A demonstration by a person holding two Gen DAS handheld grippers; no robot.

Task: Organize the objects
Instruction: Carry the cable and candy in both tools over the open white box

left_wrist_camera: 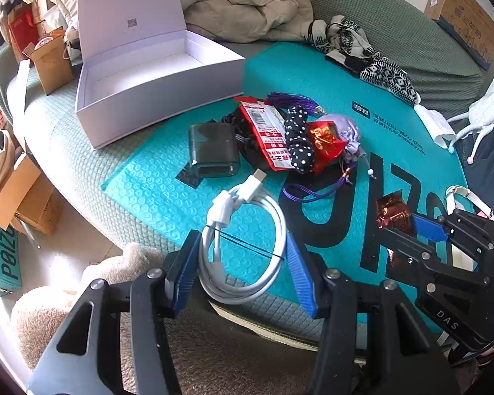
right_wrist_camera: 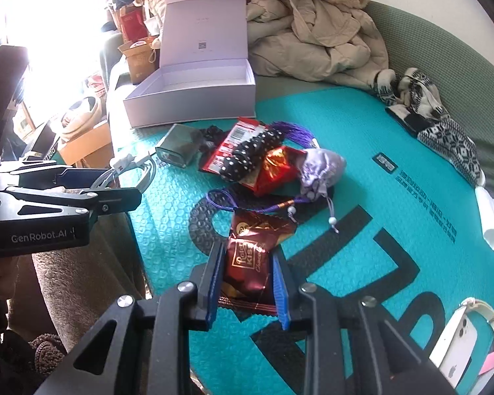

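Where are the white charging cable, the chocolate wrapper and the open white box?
white charging cable point(left_wrist_camera: 247, 260), left wrist view, on the coil's right side.
chocolate wrapper point(right_wrist_camera: 250, 263), right wrist view, on its printed front.
open white box point(left_wrist_camera: 168, 92), left wrist view, on its front wall.

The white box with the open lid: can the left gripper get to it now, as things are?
Probably yes. The white box stands open beyond the left gripper, nothing tall between them. But this gripper is shut on the coiled white cable, so it arrives loaded.
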